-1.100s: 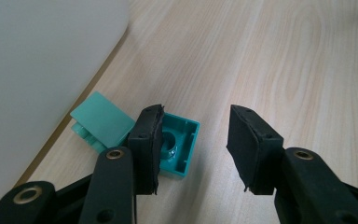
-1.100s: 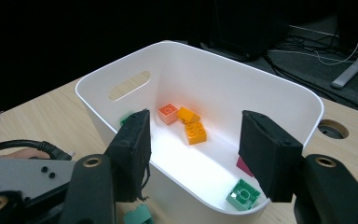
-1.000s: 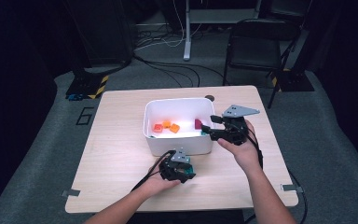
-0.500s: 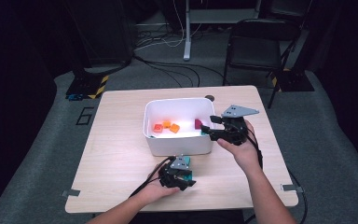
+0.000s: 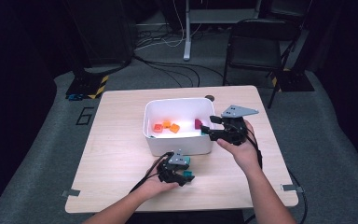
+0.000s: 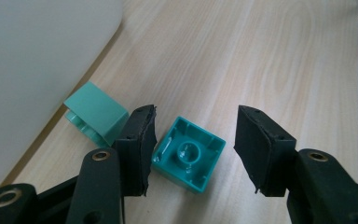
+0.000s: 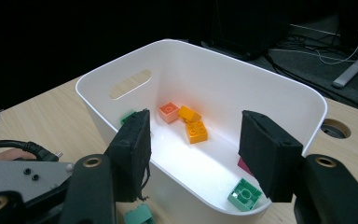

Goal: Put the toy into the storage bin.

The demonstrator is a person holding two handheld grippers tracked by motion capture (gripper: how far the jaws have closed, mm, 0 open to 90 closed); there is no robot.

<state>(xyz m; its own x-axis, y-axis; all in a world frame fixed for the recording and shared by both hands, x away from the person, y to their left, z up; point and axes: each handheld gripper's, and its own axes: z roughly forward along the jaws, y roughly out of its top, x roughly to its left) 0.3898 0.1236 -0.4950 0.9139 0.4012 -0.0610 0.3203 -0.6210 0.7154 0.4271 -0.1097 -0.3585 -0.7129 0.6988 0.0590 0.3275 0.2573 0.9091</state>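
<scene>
- Left gripper [image 6: 193, 149]: jaws have just been opening, released around a teal square plastic brick [image 6: 189, 154] lying hollow-side up on the pale wooden table [image 6: 261, 56].
- A lighter green brick [image 6: 95, 116] lies just beside, by the white plastic bin [image 6: 28, 70].
- Right gripper [image 7: 193, 154] is held open over the bin's rim.

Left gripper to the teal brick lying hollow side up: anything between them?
No. The teal brick lies between the left gripper's open jaws, which have just been opening. A lighter green brick sits beside it, outside one jaw, by the white bin.
</scene>
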